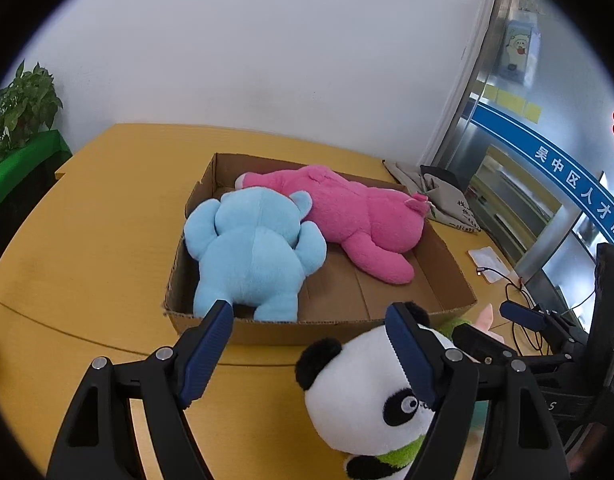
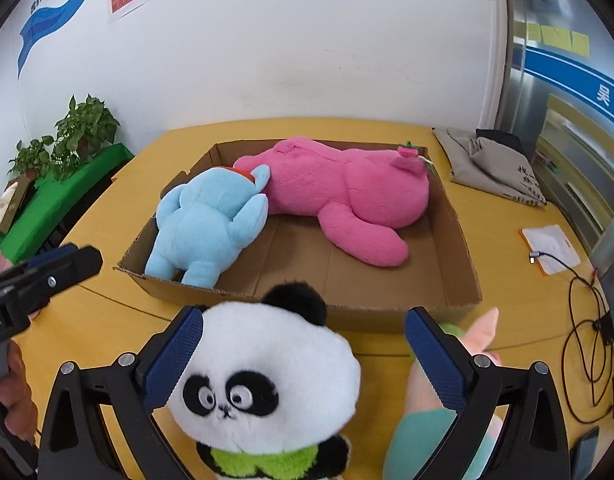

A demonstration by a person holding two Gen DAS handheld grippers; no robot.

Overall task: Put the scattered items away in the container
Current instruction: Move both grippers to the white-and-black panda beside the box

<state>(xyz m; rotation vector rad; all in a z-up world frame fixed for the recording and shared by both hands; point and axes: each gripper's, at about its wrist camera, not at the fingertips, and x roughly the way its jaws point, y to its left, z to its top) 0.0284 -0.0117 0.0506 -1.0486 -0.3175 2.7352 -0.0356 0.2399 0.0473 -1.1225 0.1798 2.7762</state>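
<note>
A shallow cardboard box (image 1: 447, 256) (image 2: 459, 240) sits on the yellow table. A blue plush (image 1: 247, 256) (image 2: 203, 224) and a pink plush (image 1: 347, 216) (image 2: 347, 192) lie inside it. A panda plush (image 2: 267, 372) (image 1: 359, 392) stands in front of the box, between the wide-open fingers of my right gripper (image 2: 303, 352), touching the left finger. A pink and teal plush (image 2: 427, 412) lies by the right finger. My left gripper (image 1: 311, 344) is open and empty, left of the panda, near the box's front wall.
A grey cloth bag (image 2: 495, 164) lies at the table's far right. A white pouch (image 2: 551, 248) and black cables (image 2: 587, 340) lie to the right. Potted plants (image 2: 83, 132) on a green-covered stand are at the left. A white wall is behind.
</note>
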